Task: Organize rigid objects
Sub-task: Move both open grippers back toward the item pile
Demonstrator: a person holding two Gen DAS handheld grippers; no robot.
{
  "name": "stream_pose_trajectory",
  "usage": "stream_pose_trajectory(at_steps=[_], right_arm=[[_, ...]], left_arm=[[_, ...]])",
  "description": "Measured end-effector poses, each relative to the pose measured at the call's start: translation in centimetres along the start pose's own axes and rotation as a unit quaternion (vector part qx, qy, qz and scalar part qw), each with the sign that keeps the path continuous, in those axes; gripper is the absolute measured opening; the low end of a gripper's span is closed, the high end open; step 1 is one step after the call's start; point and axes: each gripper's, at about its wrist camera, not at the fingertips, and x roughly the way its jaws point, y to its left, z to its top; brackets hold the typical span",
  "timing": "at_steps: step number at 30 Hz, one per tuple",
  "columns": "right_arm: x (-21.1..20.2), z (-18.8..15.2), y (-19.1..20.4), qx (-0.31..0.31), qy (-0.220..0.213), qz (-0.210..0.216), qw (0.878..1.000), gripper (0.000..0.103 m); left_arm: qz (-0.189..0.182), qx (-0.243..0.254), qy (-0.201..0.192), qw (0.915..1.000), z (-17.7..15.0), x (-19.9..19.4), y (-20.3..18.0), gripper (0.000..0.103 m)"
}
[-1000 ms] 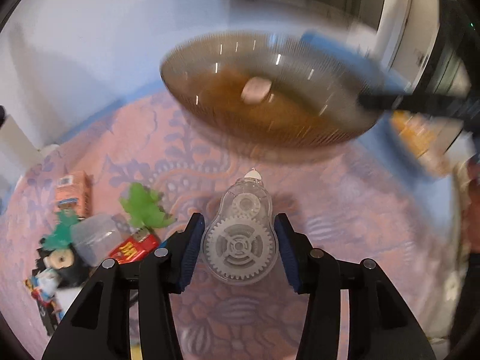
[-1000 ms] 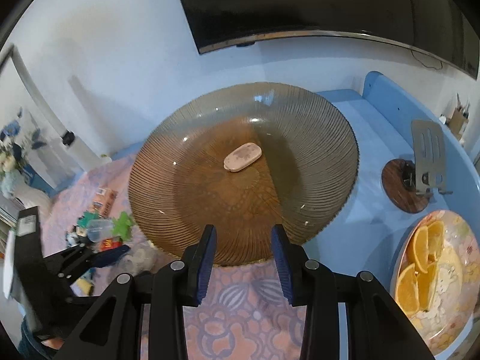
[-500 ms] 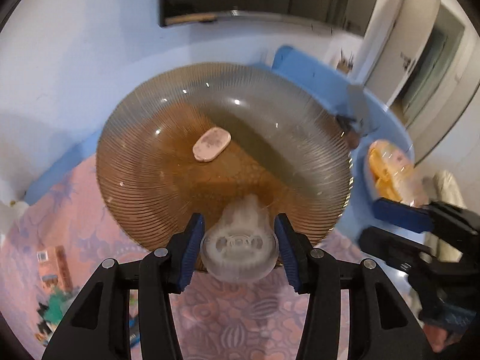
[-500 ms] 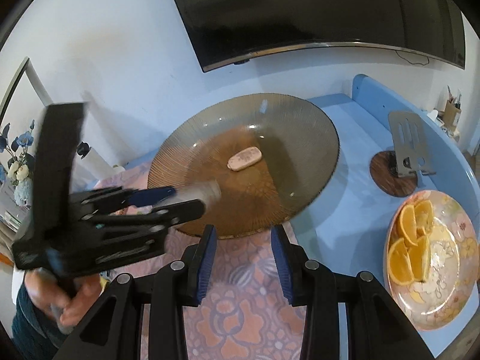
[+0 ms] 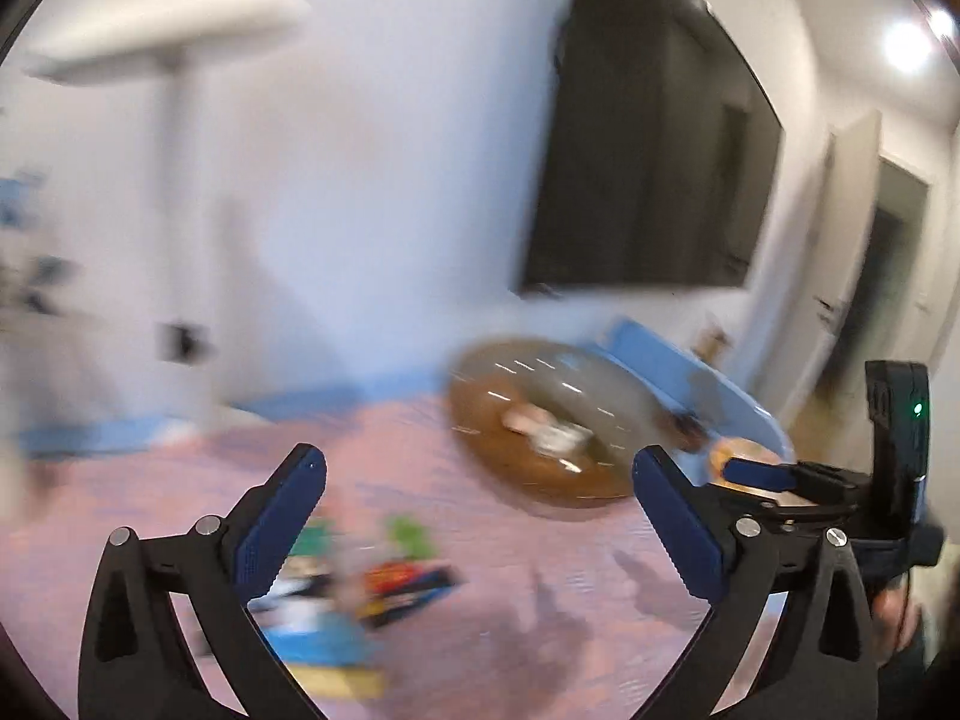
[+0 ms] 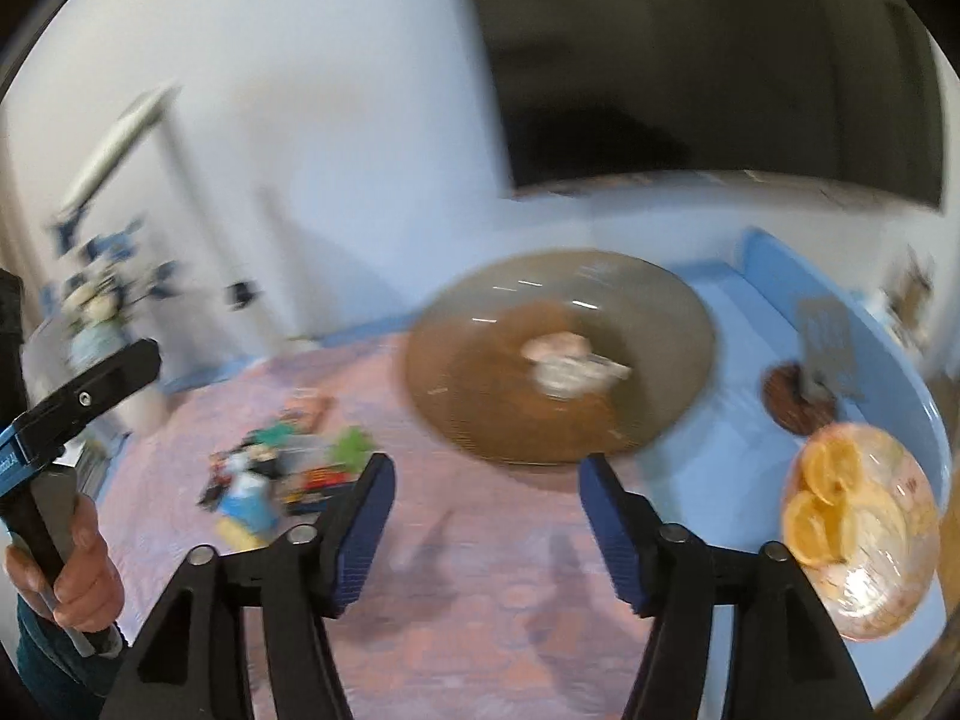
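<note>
With both jaws opening and empty, left gripper (image 5: 480,516) must fetch another toy from the pile (image 6: 282,468) for the bowl (image 6: 558,354).

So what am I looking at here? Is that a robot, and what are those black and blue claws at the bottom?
No robot: a person holds a hand tool, a gripper, in each hand, each with its own camera looking along the fingers. One picture looks past the left gripper, the other past the right gripper. Both are opening, with nothing between the fingers. On the pink cloth stands a brown glass dish with a pinkish piece and a clear plastic thing in it. A blurred heap of small toys lies to its left, a plate of orange slices to its right.
</note>
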Motion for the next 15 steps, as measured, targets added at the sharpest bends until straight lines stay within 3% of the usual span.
stream_pose_trajectory(at_steps=[3,6,10,15], right_arm=[[0.6,-1.2,4.5,-0.036,-0.010,0.029,0.999,0.097],[3.1,-3.2,8.0,-0.057,-0.007,0.052,0.997,0.098],[7.8,-6.1,10.7,-0.076,0.023,0.030,0.996,0.098],[11.8,-8.7,10.5,-0.059,0.073,0.013,0.996,0.098]], left_arm=[[0.069,0.009,-0.006,0.9976,-2.6,-3.9,2.1,0.102],[0.122,-0.025,0.027,0.9919,-6.0,-4.8,6.1,0.102],[0.187,-0.075,0.095,0.9749,-11.1,-2.4,10.7,0.102],[0.185,-0.131,0.155,0.9616,-15.6,0.2,14.0,0.101]])
